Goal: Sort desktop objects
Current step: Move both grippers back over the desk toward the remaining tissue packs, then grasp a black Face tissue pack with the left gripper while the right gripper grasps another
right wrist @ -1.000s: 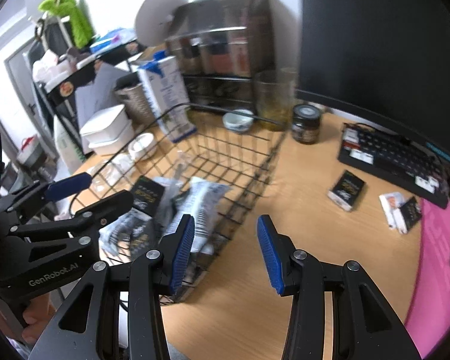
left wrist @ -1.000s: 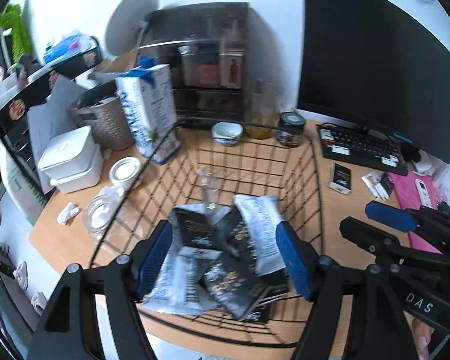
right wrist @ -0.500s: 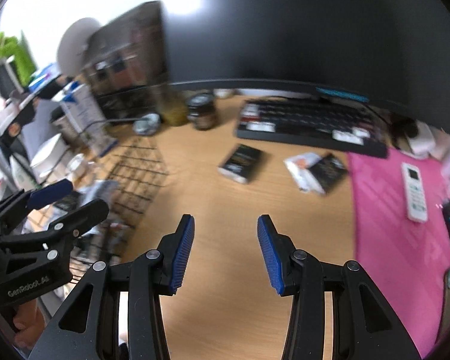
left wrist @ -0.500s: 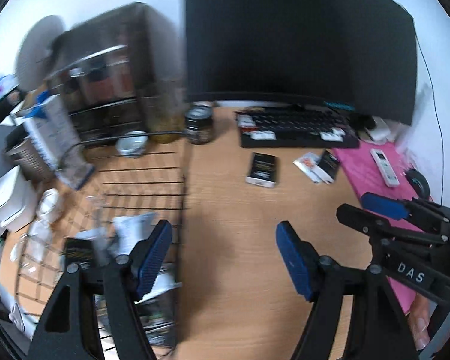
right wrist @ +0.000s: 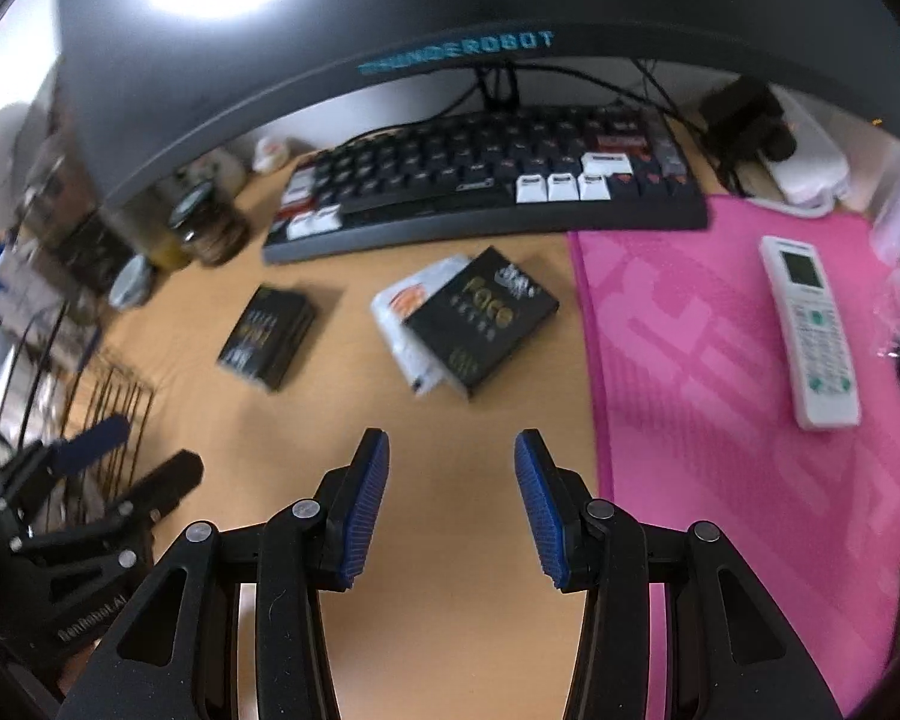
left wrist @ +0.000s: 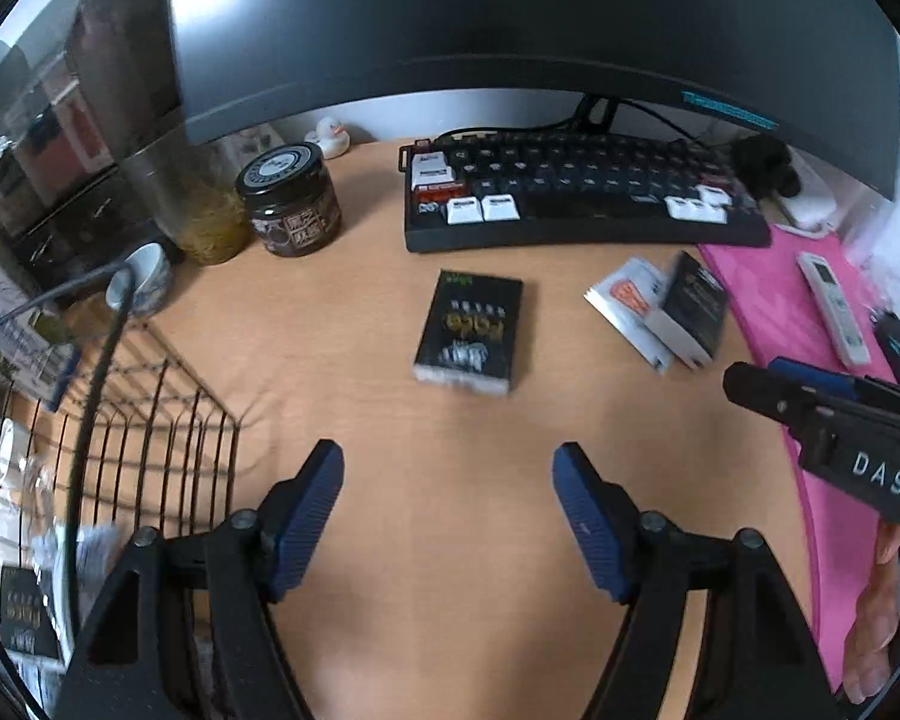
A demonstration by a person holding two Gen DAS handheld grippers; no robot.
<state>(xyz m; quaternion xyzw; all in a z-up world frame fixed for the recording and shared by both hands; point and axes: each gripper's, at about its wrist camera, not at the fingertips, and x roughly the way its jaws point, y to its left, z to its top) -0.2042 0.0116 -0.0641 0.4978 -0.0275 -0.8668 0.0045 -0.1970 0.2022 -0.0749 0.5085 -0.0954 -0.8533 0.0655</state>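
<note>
Two black handheld grippers with ribbed blue pads are seen angled down over a pale wooden desk (left wrist: 390, 630), both with nothing between their pads. The left gripper (left wrist: 448, 516) is spread wide and the right gripper (right wrist: 452, 501) is held about half apart. Ahead of the left gripper a flat black rectangular packet with gold lettering (left wrist: 469, 330) lies alone on the wood, well short of the pads. Ahead of the right gripper a second glossy black packet with gold print (right wrist: 483, 318) rests on top of a crinkled white sachet with an orange mark (right wrist: 411, 306), just beside the edge of a textured pink desk mat (right wrist: 720, 390). A black wire basket (left wrist: 150, 438) stands at the left, with what appear to be similar packets inside, though that corner is blurred. For a good pick, each packet is best approached squarely and pinched across its narrow width, and the stacked black packet should be lifted clear so the slippery sachet beneath is not dragged along. A black keyboard with a few white keys (left wrist: 576, 192), a dark round glass jar (left wrist: 291, 204) and a white remote control (right wrist: 807, 330) sit nearby and should be left untouched.
</note>
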